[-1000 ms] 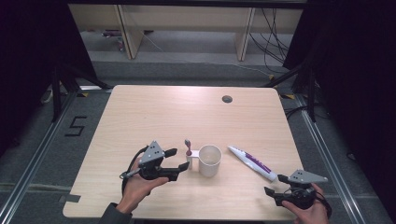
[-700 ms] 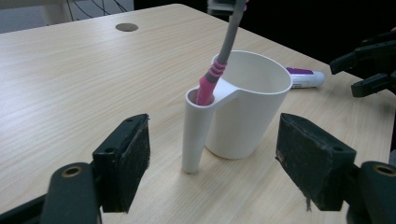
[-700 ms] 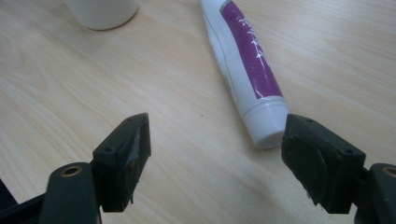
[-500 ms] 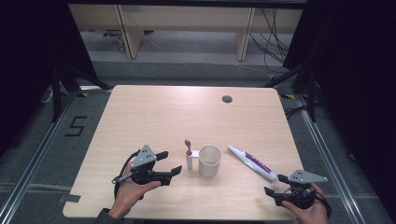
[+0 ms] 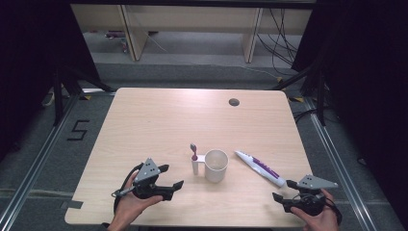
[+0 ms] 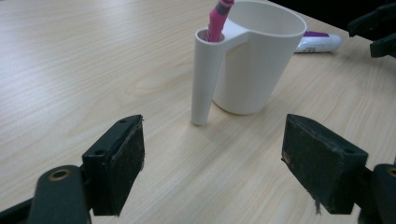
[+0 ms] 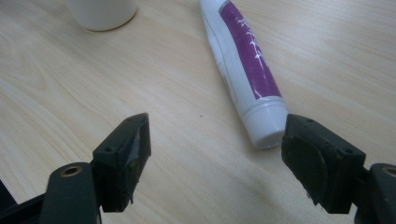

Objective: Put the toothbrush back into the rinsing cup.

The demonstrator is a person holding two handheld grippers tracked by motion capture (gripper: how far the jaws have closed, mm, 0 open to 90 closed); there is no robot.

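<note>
A white cup (image 5: 216, 165) stands near the table's front middle. A pink toothbrush (image 5: 194, 153) sits upright in the narrow tube on its left side. My left gripper (image 5: 173, 175) is left of the cup and apart from it; its jaws have just been opening and nothing is between them. In the left gripper view the cup (image 6: 252, 60) and toothbrush (image 6: 219, 16) stand beyond the open left gripper (image 6: 212, 163). A white and purple toothpaste tube (image 5: 260, 168) lies right of the cup. My right gripper (image 5: 284, 189) is open just short of the toothpaste tube's cap end (image 7: 266, 126).
A small round hole (image 5: 234, 102) sits in the wooden table (image 5: 159, 120) near its far edge. Both hands are close to the front edge. Shelving legs and cables stand on the floor beyond the table.
My left gripper has drawn back from the cup toward the front left, and its jaws have spread wider. The right gripper, cup and toothpaste have stayed put.
</note>
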